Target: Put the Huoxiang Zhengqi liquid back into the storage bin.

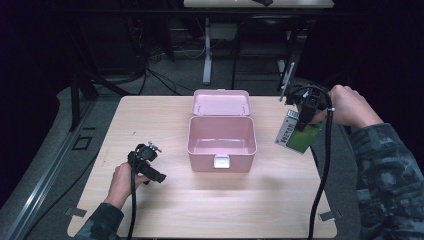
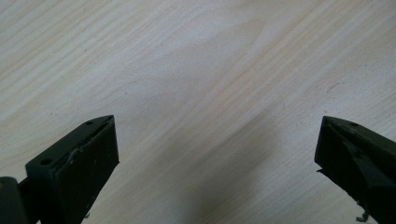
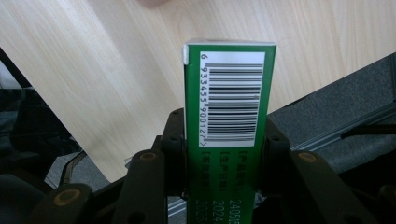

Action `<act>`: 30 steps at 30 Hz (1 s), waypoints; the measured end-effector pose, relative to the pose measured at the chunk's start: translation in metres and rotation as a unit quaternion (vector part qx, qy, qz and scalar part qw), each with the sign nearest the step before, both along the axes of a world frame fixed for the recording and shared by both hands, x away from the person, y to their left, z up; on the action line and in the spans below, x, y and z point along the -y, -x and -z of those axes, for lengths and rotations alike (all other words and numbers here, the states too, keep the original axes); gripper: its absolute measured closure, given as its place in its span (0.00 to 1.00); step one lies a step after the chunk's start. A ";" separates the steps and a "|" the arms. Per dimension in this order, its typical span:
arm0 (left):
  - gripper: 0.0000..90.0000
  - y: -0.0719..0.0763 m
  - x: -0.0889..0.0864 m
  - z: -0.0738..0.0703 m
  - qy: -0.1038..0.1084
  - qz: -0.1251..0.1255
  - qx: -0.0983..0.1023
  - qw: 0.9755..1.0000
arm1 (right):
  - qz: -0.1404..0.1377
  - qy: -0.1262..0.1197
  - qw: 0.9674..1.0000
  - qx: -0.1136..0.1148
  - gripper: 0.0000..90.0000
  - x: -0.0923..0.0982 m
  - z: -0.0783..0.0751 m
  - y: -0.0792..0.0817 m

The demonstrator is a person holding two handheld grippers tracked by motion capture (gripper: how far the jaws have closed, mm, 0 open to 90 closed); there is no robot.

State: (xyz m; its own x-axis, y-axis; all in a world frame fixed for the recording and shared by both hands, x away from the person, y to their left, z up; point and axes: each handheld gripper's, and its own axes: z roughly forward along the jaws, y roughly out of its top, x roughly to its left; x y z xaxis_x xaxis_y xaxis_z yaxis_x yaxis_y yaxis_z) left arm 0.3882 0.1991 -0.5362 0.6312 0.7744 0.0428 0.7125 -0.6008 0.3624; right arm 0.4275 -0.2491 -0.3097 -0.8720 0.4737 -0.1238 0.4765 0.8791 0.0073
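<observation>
A pink box (image 1: 222, 141) stands open at the table's middle, its lid (image 1: 221, 103) tilted back and its inside bare. My right gripper (image 1: 304, 125) hovers above the table's right edge, shut on a green carton (image 1: 297, 135) with a white printed face. In the right gripper view the carton (image 3: 229, 107) stands between the two black jaws, barcode side up, pressed on both flanks. My left gripper (image 1: 156, 175) rests low at the left front of the table, held by a hand. Its fingers (image 2: 79, 163) stand wide apart over bare wood, nothing between them.
The light wooden table (image 1: 165, 200) has free room in front of the box and on its left side. Beyond the far edge stand table legs (image 1: 207, 55) and cables on a grey floor. A black cable (image 1: 322, 175) trails from the right gripper over the right front.
</observation>
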 end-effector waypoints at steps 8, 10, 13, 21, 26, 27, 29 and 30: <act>0.00 0.000 0.000 0.000 0.000 0.000 -0.001 1.000 | -0.007 0.000 1.000 0.003 0.70 -0.004 -0.006 -0.002; 0.00 0.000 0.000 0.000 -0.001 -0.001 -0.002 1.000 | -0.009 0.001 1.000 0.003 0.70 -0.006 -0.008 -0.002; 0.00 0.000 0.000 0.000 -0.001 0.000 -0.001 1.000 | -0.012 0.000 1.000 0.005 0.70 -0.008 -0.010 -0.002; 0.00 0.000 0.000 0.001 0.000 0.000 -0.003 1.000 | -0.021 0.006 1.000 0.007 0.70 -0.017 -0.016 -0.005; 0.00 0.000 0.001 0.000 -0.001 0.002 -0.001 1.000 | -0.027 0.006 1.000 0.008 0.70 -0.023 -0.020 -0.007; 0.00 0.000 0.000 0.000 -0.001 0.002 -0.002 1.000 | -0.028 0.003 1.000 0.010 0.70 -0.025 -0.020 -0.007; 0.00 0.000 0.000 0.001 -0.001 0.002 -0.002 1.000 | -0.031 0.007 0.999 0.010 0.70 -0.028 -0.022 -0.007; 0.00 0.000 0.000 0.000 -0.001 0.002 -0.002 1.000 | -0.033 0.005 0.999 0.009 0.70 -0.030 -0.023 -0.007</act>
State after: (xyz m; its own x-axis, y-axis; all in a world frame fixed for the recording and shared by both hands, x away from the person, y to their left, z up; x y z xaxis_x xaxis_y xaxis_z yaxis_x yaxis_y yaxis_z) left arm 0.3884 0.1987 -0.5367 0.6347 0.7716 0.0427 0.7111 -0.6048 0.3586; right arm 0.4349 -0.2193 -0.2870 -0.8988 0.4138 -0.1448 0.4174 0.9087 0.0061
